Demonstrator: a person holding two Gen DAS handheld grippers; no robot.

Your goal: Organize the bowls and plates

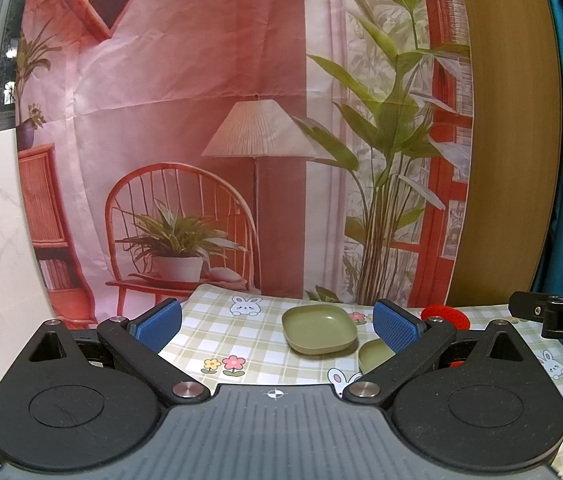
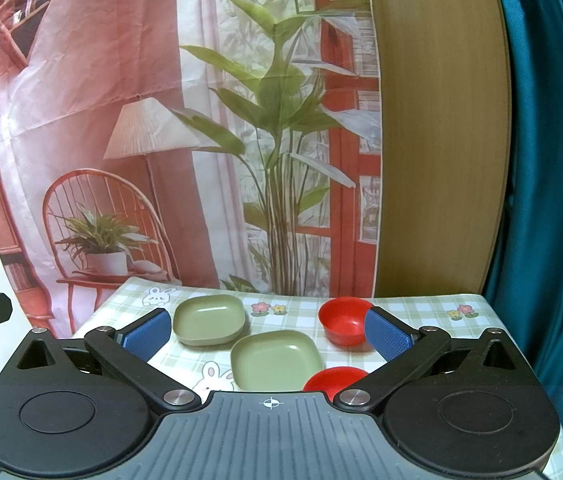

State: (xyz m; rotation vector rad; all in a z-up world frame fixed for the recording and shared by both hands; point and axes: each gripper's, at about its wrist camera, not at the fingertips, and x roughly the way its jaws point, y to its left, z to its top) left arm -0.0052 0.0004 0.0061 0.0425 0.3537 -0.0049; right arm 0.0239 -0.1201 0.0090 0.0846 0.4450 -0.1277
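Two green square plates and two red bowls lie apart on the checked tablecloth. In the right wrist view the far plate (image 2: 209, 322) is back left, the near plate (image 2: 275, 360) is in the middle, one red bowl (image 2: 345, 324) is back right and another red bowl (image 2: 333, 380) is close in front. My right gripper (image 2: 267, 334) is open and empty above the near plate. In the left wrist view the far plate (image 1: 319, 328), an edge of the near plate (image 1: 373, 356) and a red bowl rim (image 1: 445, 316) show. My left gripper (image 1: 277, 330) is open and empty.
The tablecloth (image 2: 305, 312) has rabbit and flower prints. A printed backdrop (image 2: 161, 160) hangs right behind the table's far edge. A wooden panel (image 2: 441, 140) and a teal curtain (image 2: 553, 200) stand at the right. The right gripper's body (image 1: 561, 316) shows in the left wrist view.
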